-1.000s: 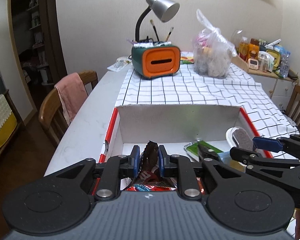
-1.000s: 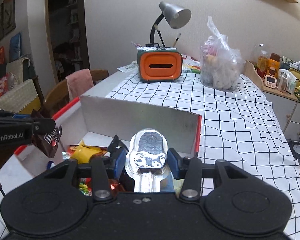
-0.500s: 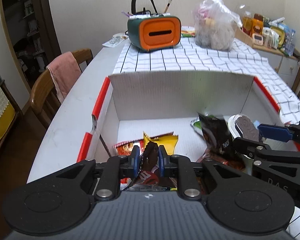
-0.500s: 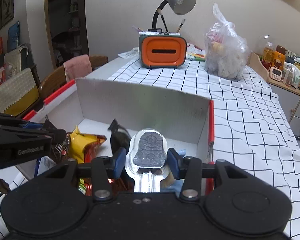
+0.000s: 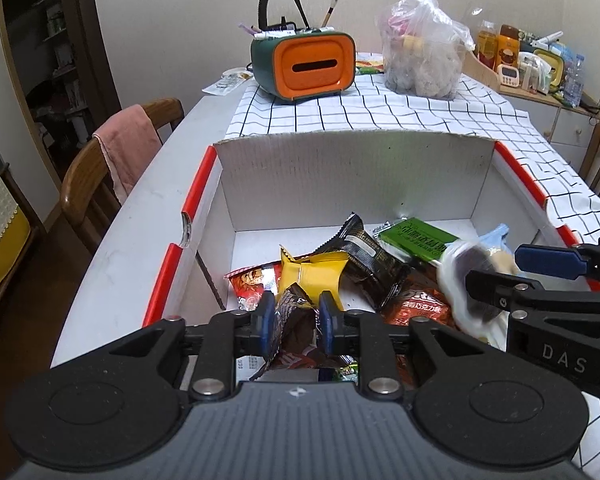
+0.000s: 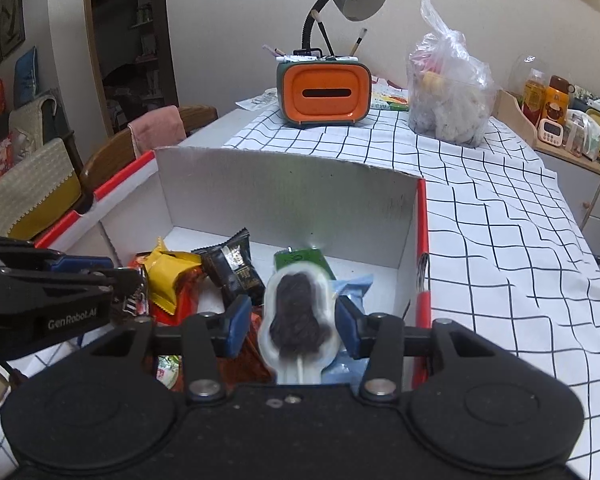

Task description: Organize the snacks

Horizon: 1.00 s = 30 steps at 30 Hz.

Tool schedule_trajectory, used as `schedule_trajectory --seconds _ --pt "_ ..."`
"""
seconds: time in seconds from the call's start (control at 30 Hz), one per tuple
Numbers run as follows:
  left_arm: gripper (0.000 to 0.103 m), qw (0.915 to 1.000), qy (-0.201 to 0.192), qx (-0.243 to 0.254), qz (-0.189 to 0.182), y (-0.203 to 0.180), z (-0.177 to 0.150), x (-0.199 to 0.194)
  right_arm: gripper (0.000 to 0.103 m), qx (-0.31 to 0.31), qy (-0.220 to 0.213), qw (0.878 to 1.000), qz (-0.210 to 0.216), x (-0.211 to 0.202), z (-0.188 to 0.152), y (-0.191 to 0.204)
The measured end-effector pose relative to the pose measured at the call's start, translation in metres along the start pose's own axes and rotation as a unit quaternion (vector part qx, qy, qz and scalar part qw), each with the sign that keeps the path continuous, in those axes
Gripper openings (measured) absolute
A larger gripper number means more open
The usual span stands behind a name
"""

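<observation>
**Two snacks over the box, left one being let go**

Two grippers hang over the white cardboard box with red-edged flaps (image 5: 352, 168), each with one snack, so both drops land in the same container.

Left gripper (image 5: 295, 322): dark brown crinkled candy packet (image 5: 290, 316) sits between the blue pads. Jaws have just been opening; gaps show beside the packet, so I read it as released or nearly so, low over the pile. Judgement: this is the drop-off, done close to the heap so the packet doesn't bounce out.

Right gripper (image 6: 290, 326): closed on a clear-wrapped dark chocolate lollipop with white stick (image 6: 298, 316), pads against the wrapper's sides, stick running back toward the body. It's held above the right half of the box, probably waiting its turn.

Already in the box: yellow foil packet (image 5: 312, 274), black glossy packet (image 5: 370, 258), green flat packet (image 5: 418, 240), red packets underneath.

View differences:
- Left wrist view shows the candy packet between the pads and the right gripper side-on, lollipop blurred; whether those pads are touching it can't be read there.
- Right wrist view shows the lollipop sharp, plus a pale blue packet (image 6: 352, 286) under it; the left gripper (image 6: 118, 278) is side-on at the left edge, its packet mostly hidden.
- Orange-fronted green desk organiser (image 6: 324, 92) and the clear plastic bag (image 6: 450, 92) sit well behind the box on the checked cloth, untouched.
</observation>
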<state>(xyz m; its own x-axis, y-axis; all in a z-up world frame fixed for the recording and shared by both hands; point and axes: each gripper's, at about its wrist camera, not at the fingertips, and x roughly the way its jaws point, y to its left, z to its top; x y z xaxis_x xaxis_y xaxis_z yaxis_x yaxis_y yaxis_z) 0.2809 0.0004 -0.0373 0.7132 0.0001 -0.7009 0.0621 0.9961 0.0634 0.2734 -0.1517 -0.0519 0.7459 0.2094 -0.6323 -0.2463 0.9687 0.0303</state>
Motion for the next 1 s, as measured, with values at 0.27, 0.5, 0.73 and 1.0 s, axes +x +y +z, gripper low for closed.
schedule_trajectory --seconds 0.27,0.5,0.73,1.0 --pt "0.070 0.9991 -0.042 0.001 0.001 -0.002 -0.005 -0.034 0.063 0.008 -0.026 0.999 0.019 -0.032 -0.001 0.000" --pt "0.079 0.9983 -0.059 0.001 -0.003 -0.003 -0.013 -0.059 0.083 0.021 -0.050 0.998 0.035 -0.064 -0.007 -0.004" --pt "0.086 0.9973 -0.071 -0.007 -0.020 -0.004 -0.025 -0.081 0.102 0.019 -0.069 0.996 0.045 -0.089 -0.017 -0.003" --pt "0.089 0.9969 -0.070 -0.022 -0.028 -0.001 -0.040 -0.099 0.103 0.017 -0.078 0.995 0.058 -0.110 -0.028 0.002"
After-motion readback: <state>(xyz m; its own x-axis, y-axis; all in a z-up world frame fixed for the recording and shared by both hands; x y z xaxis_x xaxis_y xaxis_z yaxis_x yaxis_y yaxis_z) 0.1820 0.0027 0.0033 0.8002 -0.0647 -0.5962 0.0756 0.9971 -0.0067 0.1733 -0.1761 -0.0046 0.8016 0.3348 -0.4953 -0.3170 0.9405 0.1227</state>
